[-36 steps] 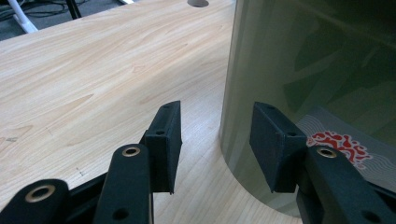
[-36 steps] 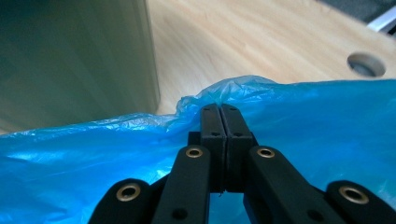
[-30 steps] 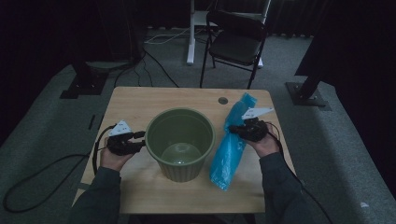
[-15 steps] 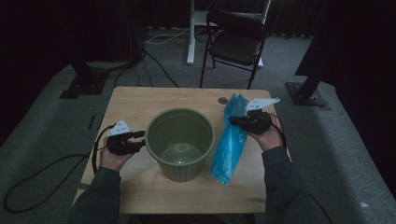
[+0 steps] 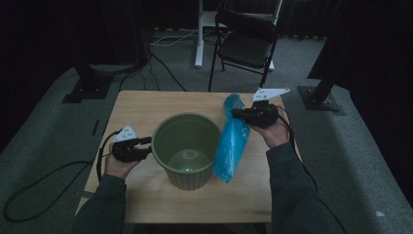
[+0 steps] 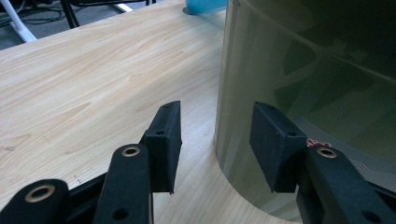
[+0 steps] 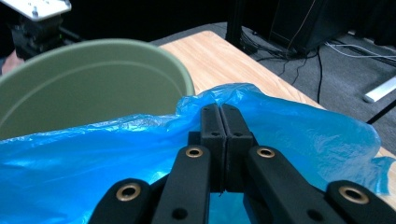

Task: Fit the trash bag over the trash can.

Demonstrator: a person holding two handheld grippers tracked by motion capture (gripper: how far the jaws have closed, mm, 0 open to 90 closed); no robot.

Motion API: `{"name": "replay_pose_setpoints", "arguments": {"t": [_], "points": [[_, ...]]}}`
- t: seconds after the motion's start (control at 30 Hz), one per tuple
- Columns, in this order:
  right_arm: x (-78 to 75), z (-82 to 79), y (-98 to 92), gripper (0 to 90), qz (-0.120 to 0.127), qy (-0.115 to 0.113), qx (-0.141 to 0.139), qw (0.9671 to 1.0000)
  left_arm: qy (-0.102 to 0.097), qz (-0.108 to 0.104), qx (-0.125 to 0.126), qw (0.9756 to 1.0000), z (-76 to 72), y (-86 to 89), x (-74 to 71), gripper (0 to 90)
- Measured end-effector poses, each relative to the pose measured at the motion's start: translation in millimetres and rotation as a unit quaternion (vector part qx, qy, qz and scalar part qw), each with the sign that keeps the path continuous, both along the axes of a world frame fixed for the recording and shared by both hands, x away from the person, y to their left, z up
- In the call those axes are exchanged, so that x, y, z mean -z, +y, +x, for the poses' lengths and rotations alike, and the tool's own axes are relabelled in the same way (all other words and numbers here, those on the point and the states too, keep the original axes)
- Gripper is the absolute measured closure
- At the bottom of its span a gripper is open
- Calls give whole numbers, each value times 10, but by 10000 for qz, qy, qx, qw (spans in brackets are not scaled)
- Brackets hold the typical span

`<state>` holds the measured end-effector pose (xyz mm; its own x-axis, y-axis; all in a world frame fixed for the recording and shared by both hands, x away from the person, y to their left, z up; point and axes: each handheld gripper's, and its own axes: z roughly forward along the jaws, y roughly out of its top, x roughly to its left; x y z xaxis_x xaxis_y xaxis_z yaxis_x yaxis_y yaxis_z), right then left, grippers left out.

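Note:
A green plastic bin (image 5: 190, 178) stands upright in the middle of the wooden table (image 5: 141, 105). My right gripper (image 5: 236, 113) is shut on the top edge of a blue plastic bag (image 5: 233, 141), which hangs down to the table just right of the bin. In the right gripper view the jaws (image 7: 222, 109) pinch the blue bag (image 7: 303, 135), with the bin's rim (image 7: 93, 84) beyond. My left gripper (image 5: 146, 145) is open at the bin's left side, low by the table. In the left gripper view its pads (image 6: 163, 140) stand apart, close to the bin's wall (image 6: 303, 70).
A black folding chair (image 5: 246, 44) stands behind the table. Dark stand bases sit on the carpet at the left (image 5: 87, 87) and the right (image 5: 324, 97). A cable (image 5: 39, 180) trails from the left gripper across the floor. Bare tabletop (image 6: 93, 70) lies left of the bin.
My right gripper has risen and moved back with the blue bag's top in it, stretching the bag upward. The left gripper and the bin have stayed put.

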<state>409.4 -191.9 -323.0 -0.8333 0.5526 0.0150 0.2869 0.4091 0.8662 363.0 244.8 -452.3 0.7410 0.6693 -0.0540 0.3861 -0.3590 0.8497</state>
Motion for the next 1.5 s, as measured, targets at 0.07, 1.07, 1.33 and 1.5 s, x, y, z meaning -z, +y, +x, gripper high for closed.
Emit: {"name": "replay_pose_setpoints", "arguments": {"t": [0.07, 1.07, 1.33, 1.5], "points": [[-38, 42, 61, 896, 23, -9, 27, 10000, -4, -11, 2, 10000, 0, 1, 0, 536], [-49, 224, 782, 896, -280, -161, 868, 9957, 4, -41, -5, 10000, 15, 25, 8, 536], [164, 114, 1027, 892, -563, 68, 468, 9973, 8, -48, -11, 10000, 16, 27, 10, 535], [243, 16, 1121, 888, -742, 216, 190, 9968, 2, -45, -13, 10000, 14, 20, 11, 535]]}}
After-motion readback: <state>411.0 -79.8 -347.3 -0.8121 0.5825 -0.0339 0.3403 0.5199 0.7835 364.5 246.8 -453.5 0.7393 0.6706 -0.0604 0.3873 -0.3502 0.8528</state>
